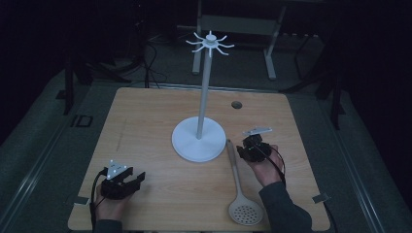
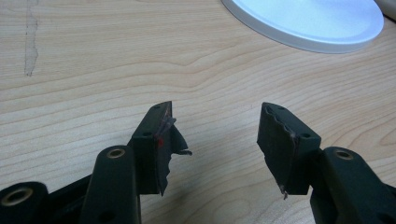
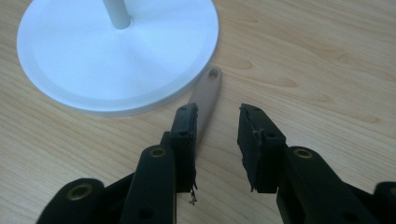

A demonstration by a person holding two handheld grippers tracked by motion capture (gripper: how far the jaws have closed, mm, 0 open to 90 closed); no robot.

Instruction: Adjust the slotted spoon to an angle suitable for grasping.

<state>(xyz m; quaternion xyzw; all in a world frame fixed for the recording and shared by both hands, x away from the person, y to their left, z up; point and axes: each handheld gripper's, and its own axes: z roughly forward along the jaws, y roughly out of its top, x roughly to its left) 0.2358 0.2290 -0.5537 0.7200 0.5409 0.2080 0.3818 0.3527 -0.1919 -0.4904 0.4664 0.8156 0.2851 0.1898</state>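
On the table [image 1: 145,121]: a white stand [image 1: 199,138] with hooks at its top sits in the middle.
Spoon [image 1: 239,187]: a slotted one lying flat just right of the stand's base, handle end beside the base rim, bowl toward the near edge.
Right gripper [image 3: 215,122]: above the handle end, jaws apart with a gap between them, the handle under the left jaw, not clamped.
Left gripper [image 2: 215,122]: at the near left of the table, well apart from the spoon, jaws wide apart over bare wood, holding nothing.

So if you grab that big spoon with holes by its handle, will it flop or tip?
The slotted spoon looks like stiff plastic, so probably no flopping. Its wide head likely outweighs the thin handle, so it may droop head-down.
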